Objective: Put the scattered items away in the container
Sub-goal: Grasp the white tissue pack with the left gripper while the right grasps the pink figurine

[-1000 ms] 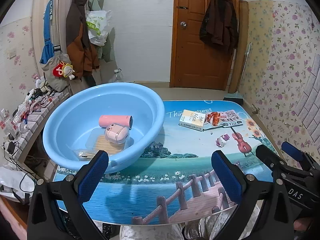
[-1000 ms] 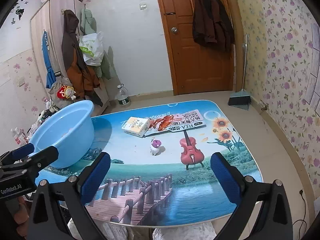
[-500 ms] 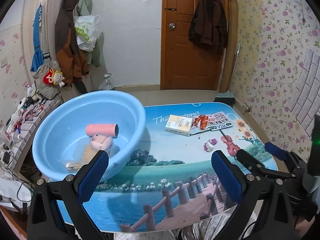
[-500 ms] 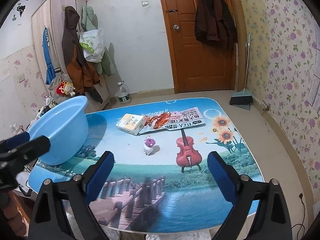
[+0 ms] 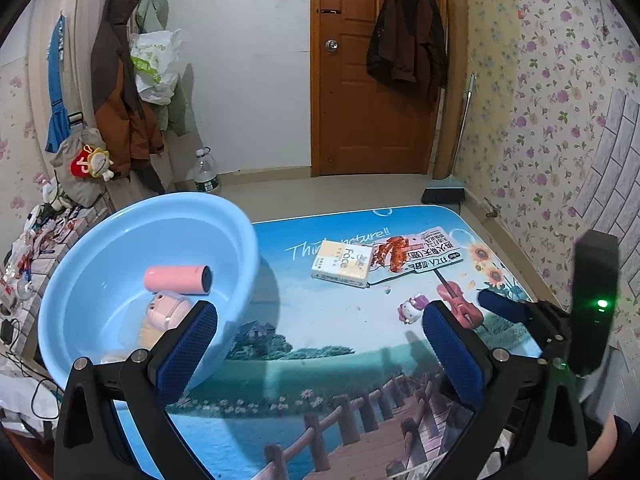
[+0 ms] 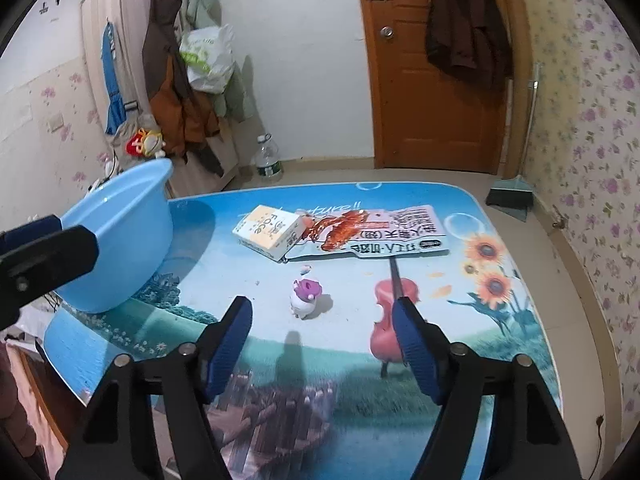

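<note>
Right wrist view: right gripper [image 6: 322,322] tilted down over table, jaws just been narrowing, nothing between, small white-and-purple toy figure [image 6: 305,297] just ahead
Left gripper [image 5: 320,334]: spread wide, empty, beside round light-blue plastic basin [image 5: 120,240]

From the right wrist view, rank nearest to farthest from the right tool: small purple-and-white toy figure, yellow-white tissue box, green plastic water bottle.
1. Small purple-and-white toy figure, on the table just ahead of the right tool.
2. Yellow-white tissue box, mid-table, left of centre.
3. Green plastic water bottle, on the floor beyond the table.
</note>
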Tool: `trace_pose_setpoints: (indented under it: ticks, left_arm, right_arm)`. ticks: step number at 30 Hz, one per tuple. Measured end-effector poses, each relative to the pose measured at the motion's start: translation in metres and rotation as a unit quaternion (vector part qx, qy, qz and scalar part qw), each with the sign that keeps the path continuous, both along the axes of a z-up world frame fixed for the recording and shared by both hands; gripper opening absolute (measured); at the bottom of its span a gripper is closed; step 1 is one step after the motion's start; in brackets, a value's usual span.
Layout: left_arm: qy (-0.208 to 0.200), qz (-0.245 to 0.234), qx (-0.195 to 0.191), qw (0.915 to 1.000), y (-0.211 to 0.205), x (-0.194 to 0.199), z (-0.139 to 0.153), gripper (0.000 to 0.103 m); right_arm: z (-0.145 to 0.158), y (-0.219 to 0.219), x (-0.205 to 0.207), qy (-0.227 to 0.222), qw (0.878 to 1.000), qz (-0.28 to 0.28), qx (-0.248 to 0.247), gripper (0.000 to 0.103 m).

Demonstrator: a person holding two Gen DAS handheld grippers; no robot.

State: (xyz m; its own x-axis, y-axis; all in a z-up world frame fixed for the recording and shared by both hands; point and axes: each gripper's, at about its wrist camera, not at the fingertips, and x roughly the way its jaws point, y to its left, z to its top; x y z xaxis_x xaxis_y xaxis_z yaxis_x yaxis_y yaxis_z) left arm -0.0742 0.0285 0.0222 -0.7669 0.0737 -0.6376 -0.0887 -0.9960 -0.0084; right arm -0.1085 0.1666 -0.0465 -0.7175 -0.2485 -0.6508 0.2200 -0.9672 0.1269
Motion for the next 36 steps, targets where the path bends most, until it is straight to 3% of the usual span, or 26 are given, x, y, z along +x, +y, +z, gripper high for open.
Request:
trace_pose_setpoints:
  ticks: [10, 13, 15, 22, 36]
  left_arm:
    - [-0.02, 0.004, 0.008, 0.9998, 0.0, -0.018, -0.014, 0.103]
    - [-0.021, 0.002, 0.007, 0.9998, 0.002, -0.021, -0.016, 0.103]
    - [-0.019, 0.001, 0.003, 0.9998, 0.004, -0.022, -0.018, 0.103]
    - [-0.02, -0.002, 0.004, 0.9998, 0.006, -0.024, -0.018, 0.103]
    - [-0.027, -0.044, -0.003, 0.9986, 0.049, -0.037, -0.023, 0.103]
  right_arm:
    - [-0.018, -0.012, -0.041, -0.045, 0.998, 0.029, -0.017, 0.056]
    - [-0.022, -0.016, -0.046, -0.052, 0.998, 0.039, -0.02, 0.046]
    - [-0.025, -0.02, -0.048, -0.058, 0.997, 0.047, -0.017, 0.03]
    - [-0.035, -0.023, -0.054, -0.077, 0.995, 0.064, -0.025, 0.02]
    - [-0.033, 0.016, -0.042, -0.065, 0.997, 0.025, -0.034, 0.02]
